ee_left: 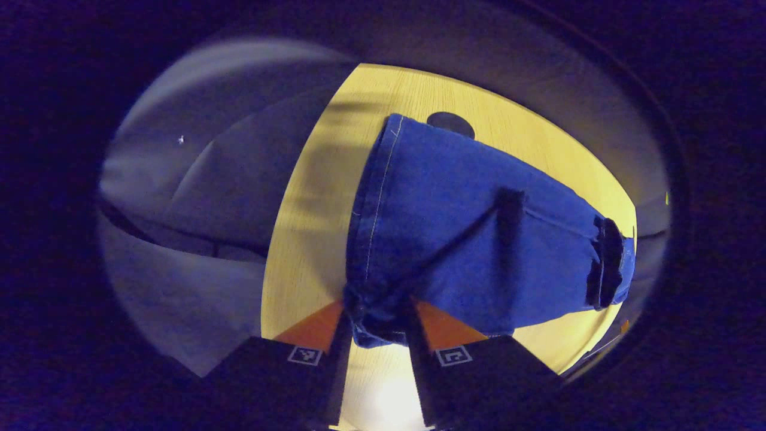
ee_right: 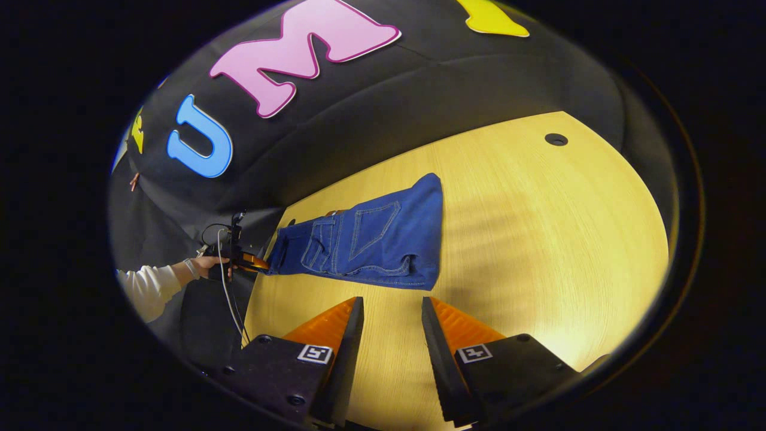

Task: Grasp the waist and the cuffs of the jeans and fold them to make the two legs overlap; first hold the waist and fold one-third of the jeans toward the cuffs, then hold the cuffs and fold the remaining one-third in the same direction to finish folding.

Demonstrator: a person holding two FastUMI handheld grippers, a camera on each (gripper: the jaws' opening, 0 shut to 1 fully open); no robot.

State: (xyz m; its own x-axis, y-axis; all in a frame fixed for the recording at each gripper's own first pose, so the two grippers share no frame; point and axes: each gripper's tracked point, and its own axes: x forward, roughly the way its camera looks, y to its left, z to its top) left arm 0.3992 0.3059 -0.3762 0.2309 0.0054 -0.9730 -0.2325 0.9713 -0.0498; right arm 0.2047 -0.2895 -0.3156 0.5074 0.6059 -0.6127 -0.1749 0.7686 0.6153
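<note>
Two tools differ: the left tool (ee_left: 377, 314) is clenched on a bunched edge of the jeans (ee_right: 371, 242) lying folded on the bench (ee_right: 538, 239), while the right tool (ee_right: 392, 311), released, should clamp the near corner before folding evenly.

A recording booth: black cloth wall (ee_right: 419, 102) behind a wooden table (ee_right: 538, 239).

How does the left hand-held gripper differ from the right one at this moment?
The left hand-held gripper is shut on the jeans, pinching a bunched edge; the right hand-held gripper is open and holds nothing. The left touches the jeans; the right hangs apart from them, over bare table. Both point toward the jeans.
</note>
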